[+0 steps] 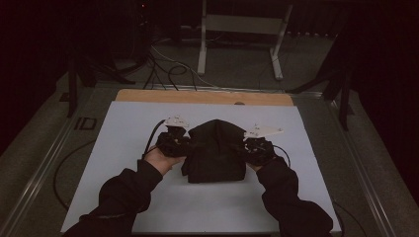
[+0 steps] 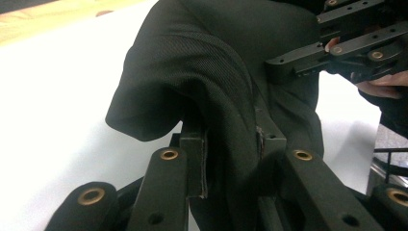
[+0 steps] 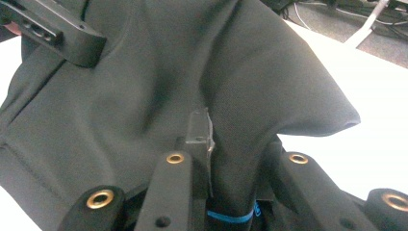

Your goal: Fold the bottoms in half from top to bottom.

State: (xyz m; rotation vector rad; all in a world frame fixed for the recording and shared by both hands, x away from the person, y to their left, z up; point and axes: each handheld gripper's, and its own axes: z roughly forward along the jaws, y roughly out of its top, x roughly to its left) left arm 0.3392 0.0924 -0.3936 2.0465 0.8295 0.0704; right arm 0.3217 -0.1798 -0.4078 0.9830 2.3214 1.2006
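Observation:
A black cloth garment (image 1: 215, 150) is bunched and lifted over the middle of the white table top (image 1: 123, 128). My left gripper (image 1: 185, 145) pinches its left side and my right gripper (image 1: 245, 148) pinches its right side. In the left gripper view the cloth (image 2: 211, 72) runs down between the two pads, and the gripper (image 2: 233, 154) is shut on a fold. In the right gripper view the garment (image 3: 144, 86) drapes over the jaws, and the gripper (image 3: 238, 159) clamps a fold of it. Each view shows the other gripper's jaw at the cloth's far side.
A wooden strip (image 1: 202, 97) edges the far side of the table. Cables (image 1: 163, 64) and a white metal frame (image 1: 242, 34) lie on the floor beyond. The person's dark sleeves (image 1: 123, 197) come in from the bottom.

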